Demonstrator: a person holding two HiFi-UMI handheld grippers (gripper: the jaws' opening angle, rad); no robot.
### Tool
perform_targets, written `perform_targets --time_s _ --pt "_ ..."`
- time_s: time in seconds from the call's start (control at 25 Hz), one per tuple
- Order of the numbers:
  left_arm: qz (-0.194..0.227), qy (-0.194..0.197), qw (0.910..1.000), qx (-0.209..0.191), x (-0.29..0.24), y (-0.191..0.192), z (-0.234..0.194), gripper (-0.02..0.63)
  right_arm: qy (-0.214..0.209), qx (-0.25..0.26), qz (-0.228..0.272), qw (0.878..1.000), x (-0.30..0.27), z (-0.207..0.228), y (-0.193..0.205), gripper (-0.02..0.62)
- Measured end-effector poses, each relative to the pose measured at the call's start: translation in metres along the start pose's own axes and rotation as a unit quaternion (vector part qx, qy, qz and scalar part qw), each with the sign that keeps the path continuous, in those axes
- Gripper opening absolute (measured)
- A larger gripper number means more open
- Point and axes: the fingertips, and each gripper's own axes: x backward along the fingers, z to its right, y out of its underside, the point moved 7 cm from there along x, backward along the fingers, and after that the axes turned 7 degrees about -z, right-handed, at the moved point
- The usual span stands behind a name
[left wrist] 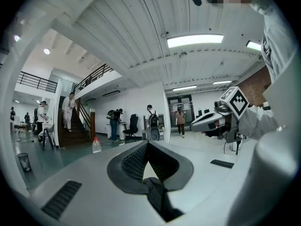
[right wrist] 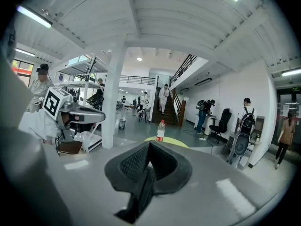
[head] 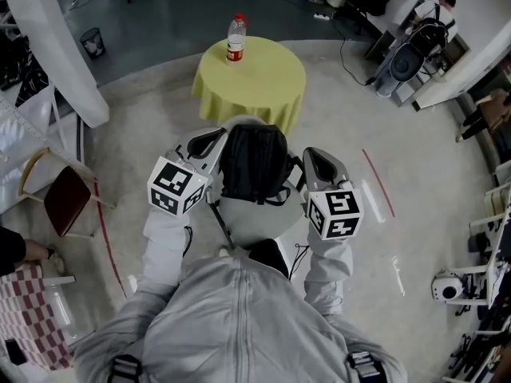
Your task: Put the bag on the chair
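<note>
A black bag [head: 254,164] hangs in front of my chest between the two grippers, above the pale floor. My left gripper [head: 209,144] is at the bag's left side. Its jaws are shut on a black strap [left wrist: 157,197] of the bag. My right gripper [head: 318,159] is at the bag's right side, shut on another strap [right wrist: 140,197]. Both point about level toward the room. The chair [head: 68,200], with a dark red seat and a pale frame, stands on the floor to the left, well apart from the bag. Most of the bag is hidden in both gripper views.
A round table [head: 271,82] with a yellow cloth stands just ahead, with a plastic bottle [head: 235,38] on it. A white pillar [head: 56,46] rises at the left, near a bin [head: 93,41]. A red line [head: 377,182] marks the floor at the right. Checked cloth [head: 28,309] lies at the lower left.
</note>
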Motion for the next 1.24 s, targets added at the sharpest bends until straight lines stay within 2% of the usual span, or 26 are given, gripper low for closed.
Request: perform_targets --time_s 0.16,0.48,0.96,1.24 --pt "0.003 0.006 0.9998 -0.021 0.003 -0.009 0.006 0.006 -0.012 -0.003 0.009 1.0 -0.001 -0.005 -0.007 0.011" --pt "0.005 0.001 0.9996 -0.026 0.001 -0.015 0.009 0.006 -0.023 0.02 -0.003 1.0 -0.004 -0.008 -0.006 0.011" --pt "-0.002 0.006 0.9999 -0.011 -0.005 -0.009 0.015 0.006 -0.033 0.017 -0.01 0.999 -0.007 -0.005 -0.001 0.011" --pt "-0.006 0.013 0.9999 -0.006 -0.015 -0.004 0.019 0.006 -0.025 0.025 -0.025 0.999 -0.014 -0.001 0.007 0.011"
